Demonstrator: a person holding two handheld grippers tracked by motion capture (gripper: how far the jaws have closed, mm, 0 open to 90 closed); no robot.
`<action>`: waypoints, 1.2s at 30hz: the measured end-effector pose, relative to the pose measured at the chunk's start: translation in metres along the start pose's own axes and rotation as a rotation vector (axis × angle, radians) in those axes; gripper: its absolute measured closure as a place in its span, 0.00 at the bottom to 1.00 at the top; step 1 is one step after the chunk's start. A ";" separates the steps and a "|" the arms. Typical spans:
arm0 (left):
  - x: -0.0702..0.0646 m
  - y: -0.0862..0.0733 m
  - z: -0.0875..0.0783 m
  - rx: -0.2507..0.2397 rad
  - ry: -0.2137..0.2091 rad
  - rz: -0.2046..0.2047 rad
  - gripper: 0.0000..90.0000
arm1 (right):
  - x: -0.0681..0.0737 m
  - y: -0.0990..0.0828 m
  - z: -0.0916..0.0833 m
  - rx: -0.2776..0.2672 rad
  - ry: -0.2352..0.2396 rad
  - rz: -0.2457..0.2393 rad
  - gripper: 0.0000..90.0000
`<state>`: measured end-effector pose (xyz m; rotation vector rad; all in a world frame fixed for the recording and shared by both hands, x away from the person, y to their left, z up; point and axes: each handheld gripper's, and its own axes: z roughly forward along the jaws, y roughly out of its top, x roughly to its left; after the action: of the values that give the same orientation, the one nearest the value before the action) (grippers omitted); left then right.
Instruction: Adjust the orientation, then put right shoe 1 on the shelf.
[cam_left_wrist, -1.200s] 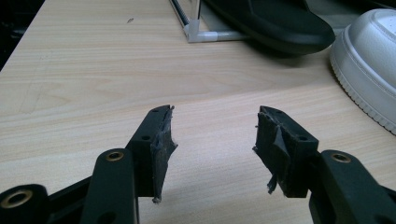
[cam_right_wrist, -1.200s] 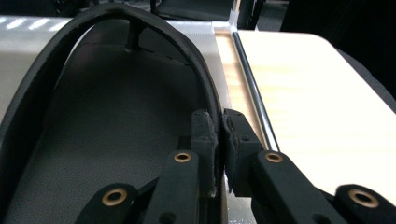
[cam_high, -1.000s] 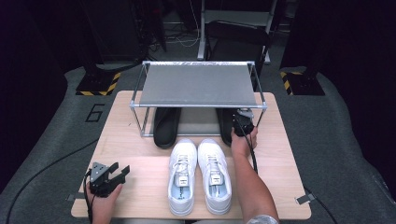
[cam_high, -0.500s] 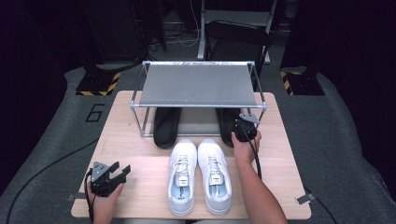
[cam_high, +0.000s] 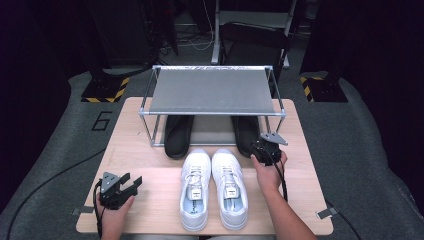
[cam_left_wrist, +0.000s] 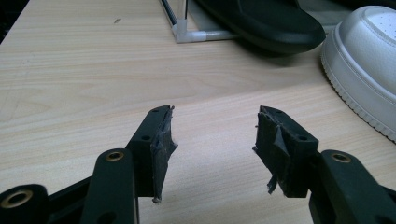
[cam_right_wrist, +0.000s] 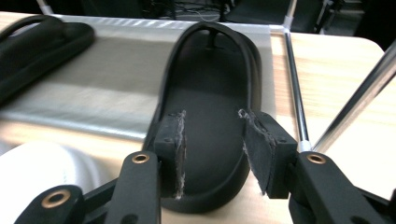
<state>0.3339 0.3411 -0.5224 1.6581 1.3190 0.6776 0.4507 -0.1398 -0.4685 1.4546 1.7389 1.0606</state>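
My right gripper (cam_high: 260, 149) has drawn back toward me from under the shoe rack (cam_high: 212, 92), and its fingers (cam_right_wrist: 170, 140) have just been opening. A second ago they were further in beneath the shelf, at the right black slipper (cam_right_wrist: 210, 107); now they stand apart over its heel end with nothing pressed between the pads, so I judge the slipper is let go and placed. It lies on the rack's grey bottom tray, heel end poking out toward me, and the left black slipper (cam_high: 178, 135) sits beside it under the same shelf.

The white sneakers (cam_high: 212, 187) wait side by side on the table (cam_high: 130, 145), just in front of the rack; they look like my next job.

My left gripper (cam_high: 125, 184) rests at the near left of the table, fingers (cam_left_wrist: 156, 140) spread wide and empty, with only bare wood between them.
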 end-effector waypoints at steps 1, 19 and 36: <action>0.000 0.000 0.000 0.000 -0.001 -0.002 0.51 | 0.000 -0.001 -0.005 -0.001 0.016 -0.010 0.64; -0.009 0.016 0.004 0.025 -0.076 0.017 0.49 | -0.001 -0.017 -0.041 0.011 0.124 -0.049 0.64; -0.030 0.033 -0.002 0.034 -0.158 0.051 0.47 | 0.003 -0.037 -0.065 -0.006 0.191 -0.067 0.59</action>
<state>0.3394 0.3118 -0.4895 1.7402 1.1851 0.5449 0.3769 -0.1518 -0.4696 1.3186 1.9008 1.2003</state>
